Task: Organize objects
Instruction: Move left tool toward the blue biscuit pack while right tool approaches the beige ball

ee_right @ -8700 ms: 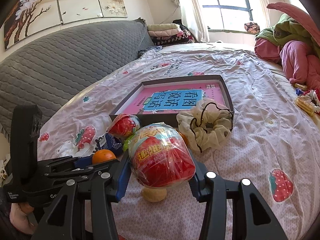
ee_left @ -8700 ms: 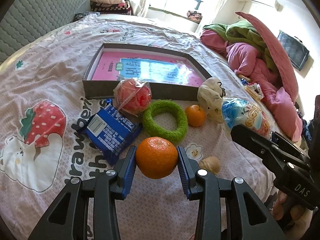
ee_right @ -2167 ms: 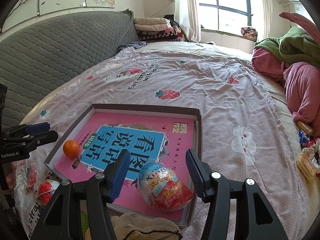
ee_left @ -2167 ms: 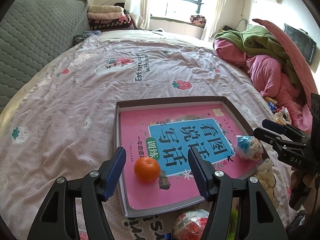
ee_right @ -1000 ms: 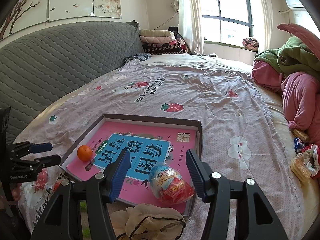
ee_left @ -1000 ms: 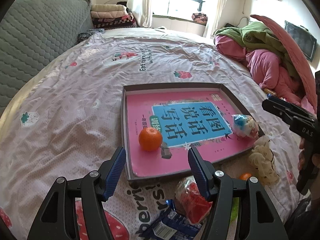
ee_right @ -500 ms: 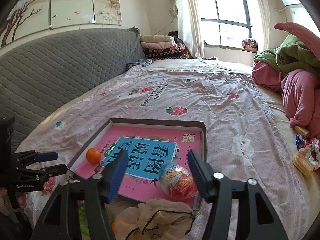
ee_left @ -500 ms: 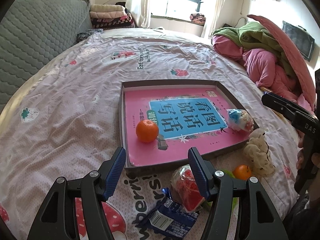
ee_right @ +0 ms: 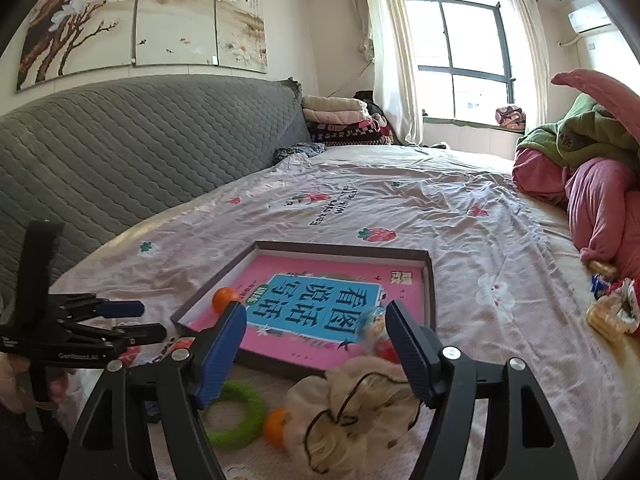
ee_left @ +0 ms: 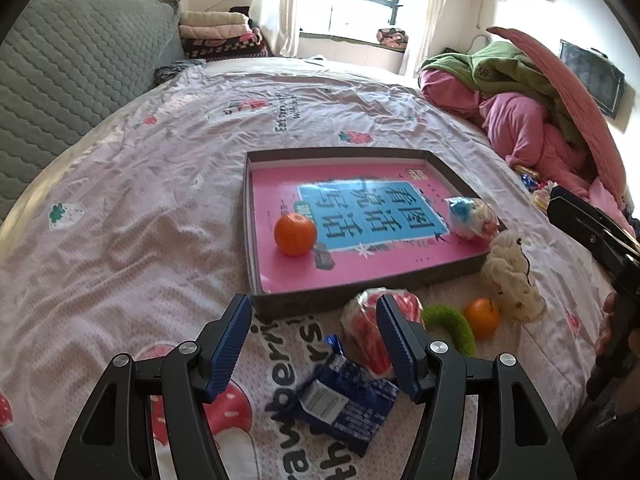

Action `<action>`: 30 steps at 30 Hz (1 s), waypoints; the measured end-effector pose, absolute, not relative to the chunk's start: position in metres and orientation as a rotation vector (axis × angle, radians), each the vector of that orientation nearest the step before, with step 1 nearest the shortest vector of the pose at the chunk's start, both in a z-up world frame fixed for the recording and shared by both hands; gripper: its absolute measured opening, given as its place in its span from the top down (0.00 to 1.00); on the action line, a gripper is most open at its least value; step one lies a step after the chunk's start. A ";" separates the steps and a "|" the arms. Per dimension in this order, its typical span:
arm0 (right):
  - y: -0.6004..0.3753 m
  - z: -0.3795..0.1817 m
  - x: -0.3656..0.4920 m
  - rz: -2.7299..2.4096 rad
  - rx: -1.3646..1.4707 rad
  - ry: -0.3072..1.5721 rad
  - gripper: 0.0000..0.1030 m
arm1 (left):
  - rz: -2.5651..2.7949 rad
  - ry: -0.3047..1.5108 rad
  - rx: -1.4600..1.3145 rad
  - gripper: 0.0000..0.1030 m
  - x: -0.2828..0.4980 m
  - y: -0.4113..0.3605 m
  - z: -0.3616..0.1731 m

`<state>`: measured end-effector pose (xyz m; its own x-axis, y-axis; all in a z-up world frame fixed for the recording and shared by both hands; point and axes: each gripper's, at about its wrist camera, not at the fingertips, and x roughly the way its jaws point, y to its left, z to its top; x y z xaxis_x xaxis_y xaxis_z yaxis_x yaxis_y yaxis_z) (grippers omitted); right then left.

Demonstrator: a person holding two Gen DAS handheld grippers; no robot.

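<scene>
A dark shallow box (ee_left: 360,300) lined with a pink book lies on the bed. In it sit an orange (ee_left: 295,234) and a wrapped toy egg (ee_left: 471,217). In front of the box lie a red wrapped snack (ee_left: 366,326), a blue packet (ee_left: 340,398), a green ring (ee_left: 454,326), a small orange (ee_left: 482,317) and a cream scrunchie (ee_left: 514,276). My left gripper (ee_left: 314,340) is open and empty above the packet. My right gripper (ee_right: 314,350) is open and empty above the scrunchie (ee_right: 360,400) and ring (ee_right: 236,414); the box (ee_right: 430,280) lies ahead.
The bed has a pink strawberry-print sheet (ee_left: 140,200). A grey quilted headboard (ee_right: 140,152) stands at the left. Pink and green bedding (ee_left: 532,112) is piled at the right. Snack wrappers (ee_right: 612,312) lie near the right bed edge.
Both grippers, open and empty, have drawn back from the box and risen. The orange and toy egg stay in the box. More of the loose items in front show now.
</scene>
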<state>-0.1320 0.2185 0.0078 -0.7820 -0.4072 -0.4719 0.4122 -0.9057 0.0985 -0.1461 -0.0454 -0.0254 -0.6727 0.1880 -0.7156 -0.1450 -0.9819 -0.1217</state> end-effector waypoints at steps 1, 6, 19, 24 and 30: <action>0.219 0.008 -0.130 -2.616 0.688 0.011 0.30 | 2.711 -0.088 -1.169 0.36 -0.144 -0.045 -0.026; 0.224 0.005 -0.118 -2.630 0.685 -0.015 0.30 | 2.717 -0.100 -1.153 0.36 -0.136 -0.043 -0.028; 0.220 -0.003 -0.078 -2.623 0.719 -0.042 0.29 | 2.751 -0.157 -1.118 0.35 -0.108 -0.045 -0.027; 0.218 -0.011 -0.064 -2.642 0.744 -0.052 0.29 | 2.768 -0.149 -1.111 0.32 -0.096 -0.044 -0.028; 0.216 -0.017 -0.052 -2.671 0.767 -0.045 0.29 | 2.761 -0.131 -1.116 0.30 -0.085 -0.039 -0.032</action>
<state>-0.0519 0.2158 -0.0171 -0.7878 -0.3493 -0.5073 0.3320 -0.9346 0.1279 -0.0847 -0.0387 -0.0321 -0.7088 0.1806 -0.6819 -0.1153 -0.9833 -0.1406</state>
